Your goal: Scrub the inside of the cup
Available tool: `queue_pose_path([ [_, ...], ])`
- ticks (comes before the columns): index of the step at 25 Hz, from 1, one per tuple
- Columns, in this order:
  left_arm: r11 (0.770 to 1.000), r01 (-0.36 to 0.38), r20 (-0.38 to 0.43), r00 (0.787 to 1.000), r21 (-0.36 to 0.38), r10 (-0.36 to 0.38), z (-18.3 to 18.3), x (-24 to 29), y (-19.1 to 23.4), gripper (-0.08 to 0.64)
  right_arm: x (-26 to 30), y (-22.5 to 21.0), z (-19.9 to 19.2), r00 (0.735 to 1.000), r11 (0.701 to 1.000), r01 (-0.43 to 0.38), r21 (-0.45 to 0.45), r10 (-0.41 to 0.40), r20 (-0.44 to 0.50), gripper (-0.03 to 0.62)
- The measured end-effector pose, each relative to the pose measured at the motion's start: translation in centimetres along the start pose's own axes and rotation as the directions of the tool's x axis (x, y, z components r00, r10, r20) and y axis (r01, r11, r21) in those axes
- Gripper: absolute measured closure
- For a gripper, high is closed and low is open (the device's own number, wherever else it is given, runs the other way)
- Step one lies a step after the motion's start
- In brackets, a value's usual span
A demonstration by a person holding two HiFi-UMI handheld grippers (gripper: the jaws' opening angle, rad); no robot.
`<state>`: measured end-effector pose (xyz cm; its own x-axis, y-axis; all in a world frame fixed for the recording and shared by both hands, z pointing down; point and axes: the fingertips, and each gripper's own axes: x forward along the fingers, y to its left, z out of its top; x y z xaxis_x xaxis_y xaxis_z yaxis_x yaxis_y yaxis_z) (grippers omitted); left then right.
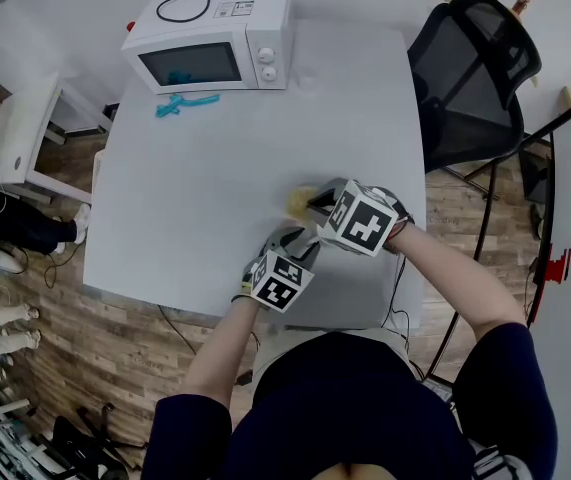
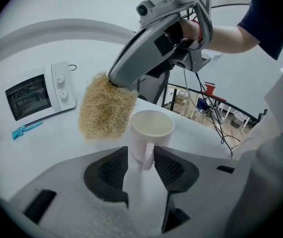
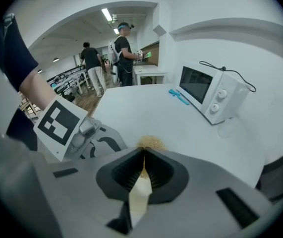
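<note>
A white ceramic cup [image 2: 152, 128] stands upright on the pale grey surface [image 1: 195, 198], its handle turned towards the left claw [image 2: 141, 157]. That claw is part-way open. Its two dark pads flank the handle, with a clear gap showing on one side, so nothing clamps the cup and it rests on its own base. The right claw [image 3: 142, 157] is closed tight on a straw-coloured, fibrous scrubbing pad [image 2: 104, 108]. The pad hangs just beside the cup's rim, on the side facing the white microwave oven [image 1: 215, 43]. It is outside the cup's mouth, and whether its fibres brush the rim cannot be told.

The main risk appears to be the loose hold. If the pad is pushed into the cup while the left claw's pads stand off the handle, the cup would likely skid, spin about its handle or tip, since only its own weight keeps it in place. In the left gripper view the surface's edge runs near the far side of the cup, so a sideways shove from the right claw could carry it towards that drop. The pad also looks wider than the cup's mouth, so it may snag on the rim and drag the cup along instead of going in. The inside of the cup looks dry and bare, and scrubbing appears not yet begun.
</note>
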<state>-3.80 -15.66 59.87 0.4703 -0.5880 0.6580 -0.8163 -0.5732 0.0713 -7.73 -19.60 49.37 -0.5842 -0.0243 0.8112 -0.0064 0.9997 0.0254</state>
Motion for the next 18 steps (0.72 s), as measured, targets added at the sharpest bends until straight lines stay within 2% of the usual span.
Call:
queue_pose_path([
  [4, 0.999, -0.042, 0.019, 0.999, -0.035, 0.042, 0.4, -0.9, 0.2, 0.392, -1.8, -0.2, 0.3, 0.995, 0.996, 0.045, 0.082, -0.052, 0.084, 0.56],
  [11, 0.993, -0.097, 0.102, 0.989, -0.066, 0.104, 2.5, -3.2, -0.7, 0.395, -5.1, 0.3, 0.3, 0.969, 0.982, 0.124, 0.14, -0.151, 0.198, 0.56],
  [14, 0.987, -0.136, 0.134, 0.98, -0.083, 0.147, 3.4, -4.4, -1.1, 0.465, -6.5, 0.8, 0.1, 0.949, 0.973, 0.153, 0.175, -0.194, 0.247, 0.561],
  [18, 0.977, -0.178, 0.165, 0.967, -0.119, 0.196, 4.5, -5.7, -1.5, 0.505, -8.2, 1.9, -0.5, 0.925, 0.961, 0.171, 0.216, -0.232, 0.3, 0.561],
])
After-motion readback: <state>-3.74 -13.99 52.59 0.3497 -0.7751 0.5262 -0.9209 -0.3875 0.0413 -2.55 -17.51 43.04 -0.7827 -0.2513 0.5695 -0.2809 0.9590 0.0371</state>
